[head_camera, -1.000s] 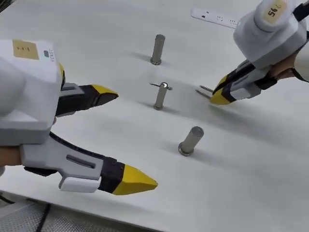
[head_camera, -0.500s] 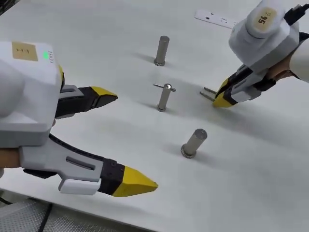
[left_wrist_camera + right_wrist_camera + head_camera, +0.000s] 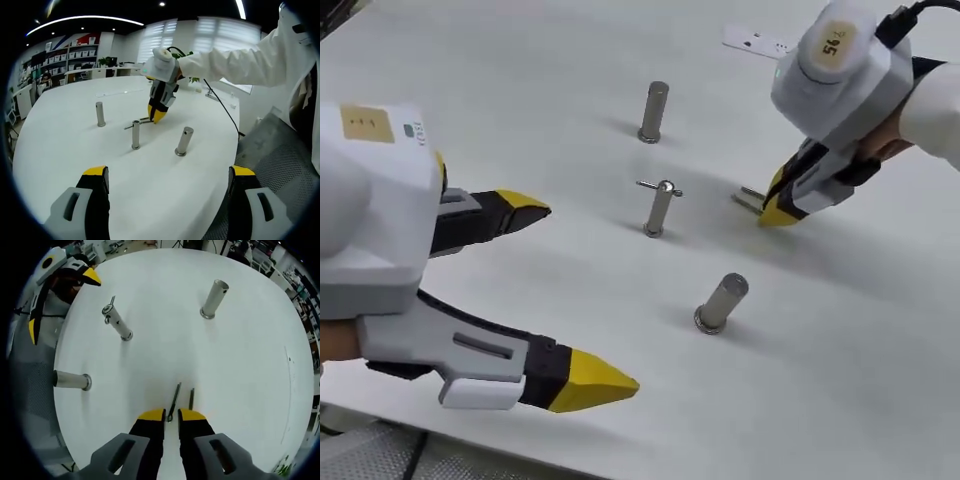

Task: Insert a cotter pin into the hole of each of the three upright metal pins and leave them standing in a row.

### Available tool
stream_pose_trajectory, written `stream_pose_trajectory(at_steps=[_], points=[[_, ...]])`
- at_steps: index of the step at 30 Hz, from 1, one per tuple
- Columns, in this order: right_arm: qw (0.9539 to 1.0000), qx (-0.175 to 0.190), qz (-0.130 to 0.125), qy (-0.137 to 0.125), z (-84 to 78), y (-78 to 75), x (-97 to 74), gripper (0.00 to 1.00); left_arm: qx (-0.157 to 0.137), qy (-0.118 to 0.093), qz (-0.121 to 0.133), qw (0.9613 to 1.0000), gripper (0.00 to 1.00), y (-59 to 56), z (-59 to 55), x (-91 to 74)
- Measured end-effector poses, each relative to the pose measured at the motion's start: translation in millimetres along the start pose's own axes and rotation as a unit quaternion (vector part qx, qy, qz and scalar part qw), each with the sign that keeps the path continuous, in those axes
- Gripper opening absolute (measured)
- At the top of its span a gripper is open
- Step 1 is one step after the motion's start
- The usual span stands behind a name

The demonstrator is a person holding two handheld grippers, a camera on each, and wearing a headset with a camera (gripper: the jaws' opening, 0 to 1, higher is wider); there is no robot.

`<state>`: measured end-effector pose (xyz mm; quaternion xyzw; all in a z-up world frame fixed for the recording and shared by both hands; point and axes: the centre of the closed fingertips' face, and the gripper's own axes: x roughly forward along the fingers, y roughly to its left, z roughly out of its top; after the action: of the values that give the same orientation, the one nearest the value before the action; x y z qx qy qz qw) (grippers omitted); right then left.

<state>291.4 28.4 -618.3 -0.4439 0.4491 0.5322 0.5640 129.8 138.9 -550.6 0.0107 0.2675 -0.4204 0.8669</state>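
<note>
Cotter pins (image 3: 750, 196) — ends hidden behind right claw (image 3: 777, 215).

Label (image 3: 837, 42) on the right hand-held gripper (image 3: 778, 212) reads "56".

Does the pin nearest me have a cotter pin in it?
No, the nearest pin stands bare; the middle pin carries the cotter pin.

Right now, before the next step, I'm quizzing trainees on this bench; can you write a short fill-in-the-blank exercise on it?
The upright metal pin that already carries a cotter pin is the ___ of the three.
___ loose cotter pins lie on the table by the right tool.
The left tool has its jaws standing wide ___, holding nothing.
Missing words: middle; two; open.
</note>
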Motion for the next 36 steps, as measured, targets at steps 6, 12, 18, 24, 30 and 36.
stream_pose_trajectory(at_steps=[6, 12, 18, 24, 30, 36], points=[[0.9996, -0.027, -0.001, 0.003, -0.5, -4.9, -0.5, 0.00, -0.003, -0.007, -0.005, 1.0000, 0.99, -2.7, 1.7, 0.8], [0.9999, -0.012, 0.006, 0.005, -1.3, -5.7, 0.9, 0.00, -0.002, -0.004, -0.007, 1.0000, 0.99, -3.5, 0.8, 1.3], [0.9978, -0.059, -0.002, 0.032, -1.6, -4.0, 2.1, 0.00, 0.005, -0.011, 0.001, 0.9999, 0.99, 0.0, 5.2, -1.2], [0.9942, -0.090, -0.024, 0.053, -1.8, -2.9, 1.9, 0.00, 0.006, -0.015, 0.000, 0.9999, 0.99, -0.5, 8.9, -2.7], [0.9955, -0.078, -0.025, 0.049, -1.6, -3.7, -0.3, 0.00, 0.011, -0.014, -0.004, 0.9998, 0.99, -5.7, 9.4, -2.9], [0.9950, -0.079, -0.036, 0.050, -1.7, -3.9, 0.2, 0.00, 0.004, -0.026, 0.000, 0.9997, 0.92, -2.5, 13.0, -9.4]])
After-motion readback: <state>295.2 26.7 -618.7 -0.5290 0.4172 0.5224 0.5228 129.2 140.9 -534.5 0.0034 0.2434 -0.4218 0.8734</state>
